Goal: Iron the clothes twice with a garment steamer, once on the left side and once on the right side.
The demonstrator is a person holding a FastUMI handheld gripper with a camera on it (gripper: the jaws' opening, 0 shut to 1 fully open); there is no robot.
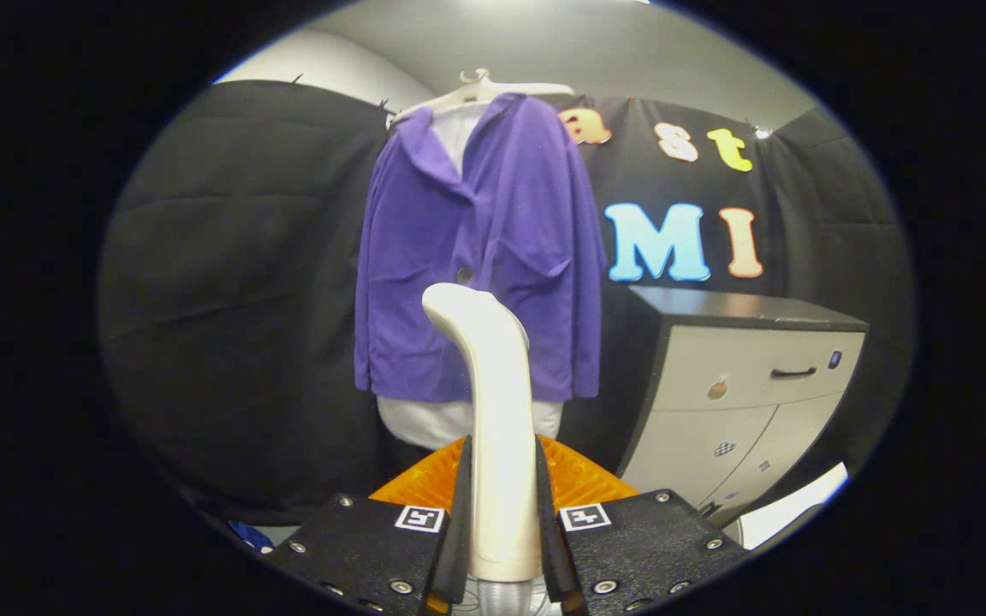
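Now gripper [501,513] is clamped on the cream garment steamer [493,411], handle upright btwn both fingers. Purple jacket [480,257] hangs beyond on a white hanger [480,90], w/ white shirt [459,419] under, left of cabinet [741,385].

No readable text

You'll find nothing legible: the square coded markers [419,518] atop the gripper [501,513] hold patterns only, and the cabinet's [741,402] small stickers are too tiny to read.
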